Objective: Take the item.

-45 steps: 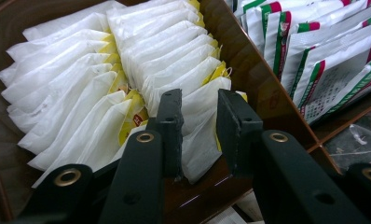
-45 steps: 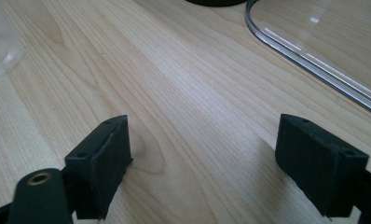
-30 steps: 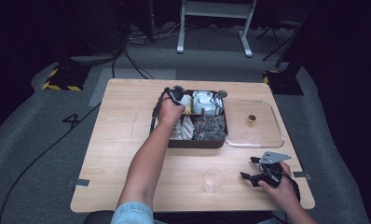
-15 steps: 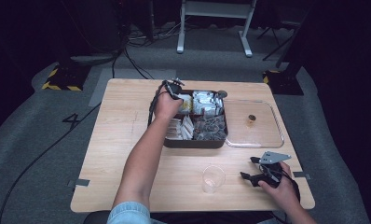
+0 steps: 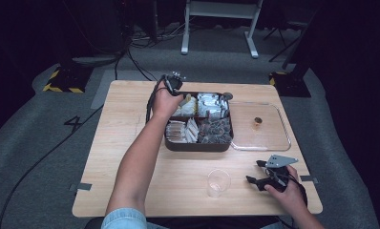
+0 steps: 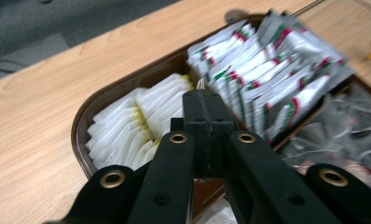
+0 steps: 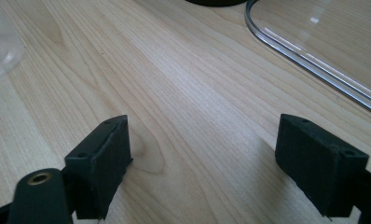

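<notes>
Left gripper view shows my left gripper clamped on a thin white paper sachet, lifting it clear of the dark brown compartment tray; my right gripper rests released.

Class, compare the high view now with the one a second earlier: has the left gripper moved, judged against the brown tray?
Yes. The left gripper was over the tray's back-left compartment; it now sits beyond the tray's far left corner, higher in the picture, jaws shut.

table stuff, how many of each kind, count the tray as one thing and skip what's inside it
compartment tray: 1
clear lid: 1
clear cup: 1
handheld grippers: 2, left gripper, right gripper
total: 5
</notes>
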Demonstrator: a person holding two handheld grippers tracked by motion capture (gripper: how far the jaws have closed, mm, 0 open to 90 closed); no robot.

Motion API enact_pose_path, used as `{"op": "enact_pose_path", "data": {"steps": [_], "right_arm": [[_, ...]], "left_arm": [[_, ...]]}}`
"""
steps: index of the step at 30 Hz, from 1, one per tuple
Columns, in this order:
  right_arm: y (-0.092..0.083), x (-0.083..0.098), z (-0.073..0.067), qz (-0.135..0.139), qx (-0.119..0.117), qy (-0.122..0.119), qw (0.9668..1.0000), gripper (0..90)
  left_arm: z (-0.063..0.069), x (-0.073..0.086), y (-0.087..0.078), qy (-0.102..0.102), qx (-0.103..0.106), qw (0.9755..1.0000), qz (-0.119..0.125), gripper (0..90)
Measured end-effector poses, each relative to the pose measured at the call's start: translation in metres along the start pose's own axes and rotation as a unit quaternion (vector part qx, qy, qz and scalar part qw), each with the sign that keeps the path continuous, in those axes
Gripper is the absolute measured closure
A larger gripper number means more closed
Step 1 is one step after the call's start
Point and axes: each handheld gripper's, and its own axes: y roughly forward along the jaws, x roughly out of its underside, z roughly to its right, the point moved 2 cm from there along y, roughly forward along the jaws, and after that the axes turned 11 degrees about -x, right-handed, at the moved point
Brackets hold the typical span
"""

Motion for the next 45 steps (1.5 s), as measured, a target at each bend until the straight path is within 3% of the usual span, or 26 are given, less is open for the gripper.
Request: {"op": "enact_pose_path", "data": {"steps": [1, 2, 12, 15, 22, 23, 24, 26, 27, 30, 31, 33, 34, 35, 38, 39, 41, 42, 45], "right_arm": [[0.0, 0.0, 0.0, -0.001, 0.0, -0.001, 1.0, 18.4], [0.0, 0.0, 0.0, -0.001, 0.0, -0.001, 1.0, 18.3], [0.0, 0.0, 0.0, -0.001, 0.0, -0.001, 1.0, 18.4], [0.0, 0.0, 0.0, -0.001, 0.0, -0.001, 1.0, 18.4], [0.0, 0.0, 0.0, 0.0, -0.001, -0.001, 1.0, 18.4], [0.0, 0.0, 0.0, 0.0, -0.001, -0.001, 1.0, 18.4], [0.0, 0.0, 0.0, 0.0, -0.001, -0.001, 1.0, 18.4], [0.0, 0.0, 0.001, -0.001, -0.001, -0.001, 1.0, 18.5], [0.0, 0.0, 0.001, -0.001, -0.001, -0.001, 1.0, 18.5], [0.001, -0.001, 0.001, -0.001, -0.001, 0.0, 1.0, 18.4], [0.001, -0.001, 0.001, -0.001, -0.001, 0.0, 1.0, 18.4], [0.001, -0.001, 0.001, -0.001, -0.001, -0.001, 1.0, 18.4], [0.001, -0.001, 0.001, -0.001, -0.001, -0.001, 1.0, 18.4], [0.001, -0.001, 0.001, -0.001, 0.0, -0.001, 1.0, 18.4], [0.001, -0.001, 0.001, -0.001, 0.0, -0.002, 1.0, 18.4], [0.001, -0.001, 0.001, -0.001, 0.0, -0.002, 1.0, 18.4], [0.001, -0.001, 0.001, -0.001, 0.0, -0.002, 1.0, 18.4], [0.001, -0.001, 0.001, 0.0, 0.0, -0.002, 1.0, 18.4], [0.001, -0.001, 0.001, -0.001, 0.0, -0.002, 1.0, 18.4]], "left_arm": [[0.001, -0.001, -0.004, -0.002, 0.003, 1.0, 0.005, 90.0], [0.002, -0.003, -0.012, 0.015, -0.001, 0.9998, 0.012, 90.0], [0.01, -0.006, -0.049, 0.033, 0.031, 0.9979, 0.046, 90.0], [0.02, -0.005, -0.067, 0.058, 0.044, 0.9959, 0.054, 90.0], [0.037, -0.002, -0.09, 0.074, 0.07, 0.9921, 0.073, 90.0], [0.043, 0.0, -0.097, 0.083, 0.079, 0.9901, 0.082, 90.0], [0.043, 0.0, -0.097, 0.083, 0.079, 0.9901, 0.082, 90.0], [0.051, 0.004, -0.111, 0.102, 0.094, 0.9861, 0.091, 90.0], [0.051, 0.004, -0.111, 0.102, 0.094, 0.9861, 0.091, 90.0], [0.061, 0.009, -0.128, 0.118, 0.112, 0.9811, 0.105, 90.0], [0.061, 0.009, -0.128, 0.118, 0.112, 0.9811, 0.105, 90.0], [0.068, 0.012, -0.14, 0.125, 0.13, 0.9768, 0.115, 90.0], [0.068, 0.012, -0.14, 0.125, 0.13, 0.9768, 0.115, 90.0], [0.074, 0.015, -0.147, 0.133, 0.141, 0.9736, 0.121, 90.0], [0.083, 0.02, -0.157, 0.146, 0.161, 0.9675, 0.129, 90.0], [0.083, 0.02, -0.157, 0.146, 0.161, 0.9675, 0.129, 90.0], [0.093, 0.026, -0.163, 0.16, 0.174, 0.9624, 0.134, 90.0], [0.093, 0.026, -0.163, 0.16, 0.174, 0.9624, 0.134, 90.0], [0.103, 0.032, -0.168, 0.172, 0.188, 0.9571, 0.138, 90.0]]}}
